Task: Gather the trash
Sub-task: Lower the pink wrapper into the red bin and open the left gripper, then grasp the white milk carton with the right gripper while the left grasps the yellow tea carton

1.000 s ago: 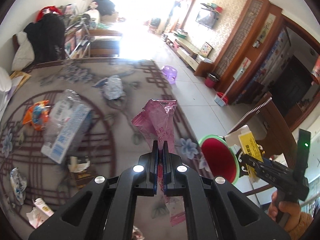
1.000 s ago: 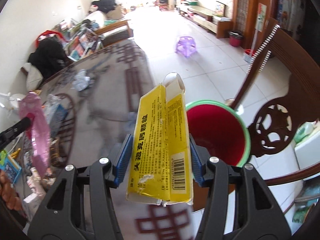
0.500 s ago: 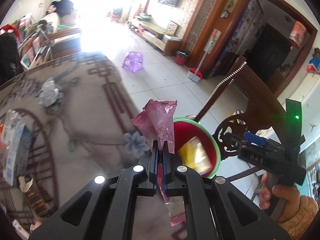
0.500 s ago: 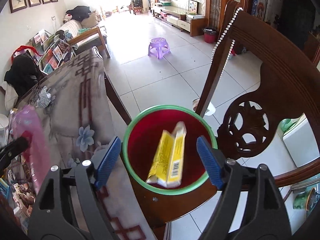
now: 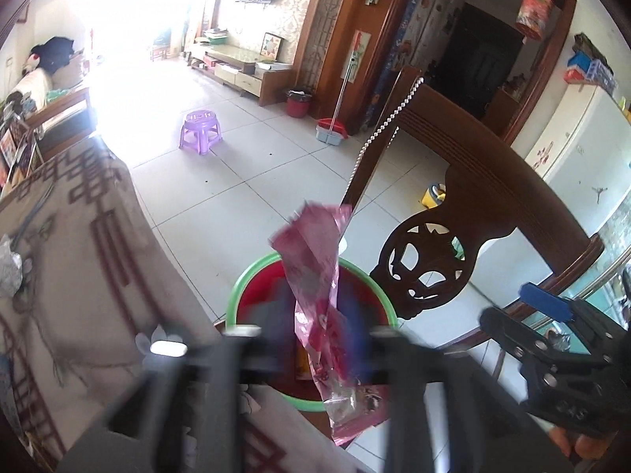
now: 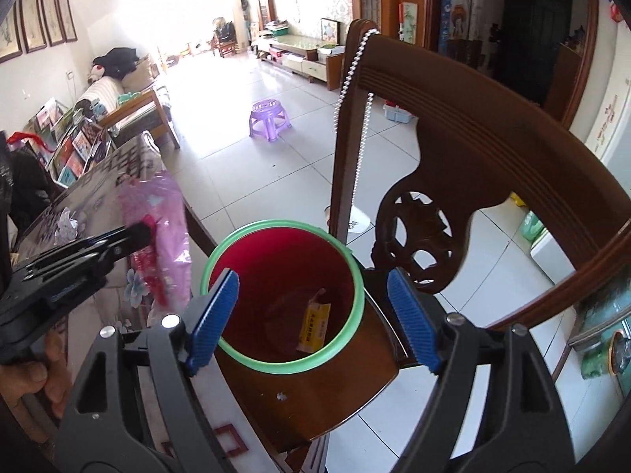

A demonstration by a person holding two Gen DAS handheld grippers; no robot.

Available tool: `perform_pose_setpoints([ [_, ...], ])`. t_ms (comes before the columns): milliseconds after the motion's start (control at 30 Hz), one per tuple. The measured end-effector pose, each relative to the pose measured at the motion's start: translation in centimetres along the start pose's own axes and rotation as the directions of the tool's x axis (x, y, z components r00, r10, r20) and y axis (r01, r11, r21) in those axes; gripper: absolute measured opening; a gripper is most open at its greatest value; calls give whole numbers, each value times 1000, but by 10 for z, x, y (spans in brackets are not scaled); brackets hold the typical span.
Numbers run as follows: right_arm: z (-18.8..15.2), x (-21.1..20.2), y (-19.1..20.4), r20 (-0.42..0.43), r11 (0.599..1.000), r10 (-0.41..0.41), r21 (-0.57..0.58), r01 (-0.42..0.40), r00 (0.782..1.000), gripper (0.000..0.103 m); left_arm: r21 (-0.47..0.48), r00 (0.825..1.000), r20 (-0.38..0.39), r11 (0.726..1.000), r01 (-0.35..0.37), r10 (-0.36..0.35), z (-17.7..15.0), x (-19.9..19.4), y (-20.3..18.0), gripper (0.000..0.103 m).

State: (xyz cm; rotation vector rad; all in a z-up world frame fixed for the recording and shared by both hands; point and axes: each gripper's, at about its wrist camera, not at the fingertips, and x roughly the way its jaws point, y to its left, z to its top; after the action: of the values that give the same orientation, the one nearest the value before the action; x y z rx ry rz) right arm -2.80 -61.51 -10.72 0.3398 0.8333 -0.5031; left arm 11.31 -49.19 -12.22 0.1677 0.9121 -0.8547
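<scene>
A red bin with a green rim [image 6: 357, 283] stands on a wooden chair seat beside the table; it also shows in the left wrist view [image 5: 241, 280]. A yellow box [image 6: 314, 325] lies at its bottom. My right gripper [image 6: 313, 317] is open and empty just above the bin's mouth. My left gripper [image 5: 315, 335] is blurred and its jaws stand apart, with a pink plastic wrapper [image 5: 315, 276] between them over the bin. The wrapper [image 6: 165, 236] also shows at the left of the right wrist view, at the left gripper's tip.
The carved wooden chair back [image 6: 465, 146] rises right behind the bin, with a bead string [image 6: 355, 90] hanging on it. The patterned table [image 5: 79, 295] lies to the left, with a crumpled foil wad [image 5: 10, 272]. A purple stool [image 5: 199, 128] stands on the tiled floor.
The yellow box has dropped to the bottom of the bin. My left gripper has swung over the bin and its jaws have spread apart around the pink wrapper. My right gripper stays open.
</scene>
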Motion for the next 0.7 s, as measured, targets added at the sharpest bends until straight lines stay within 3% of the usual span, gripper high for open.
perform_pose_setpoints([
  [33,-1,-1,0,0,1000,0,1,0,1000,76,10,1000,16,1000,-17,16,2,0,-2,78],
  [200,-7,-11,11,5,1000,5,-17,-5,1000,76,-25,997,71,1000,-4,6,-2,-28,7,77],
  [400,-12,-17,37,7,998,42,-48,-42,999,76,-141,991,103,988,-66,81,-32,-87,44,78],
  [567,-20,-25,80,5,989,99,-110,-98,995,76,-330,986,93,938,-104,142,-75,-134,99,78],
  [700,-32,-32,123,-11,974,150,-169,-150,989,77,-424,968,113,892,-156,223,-109,-181,137,77],
])
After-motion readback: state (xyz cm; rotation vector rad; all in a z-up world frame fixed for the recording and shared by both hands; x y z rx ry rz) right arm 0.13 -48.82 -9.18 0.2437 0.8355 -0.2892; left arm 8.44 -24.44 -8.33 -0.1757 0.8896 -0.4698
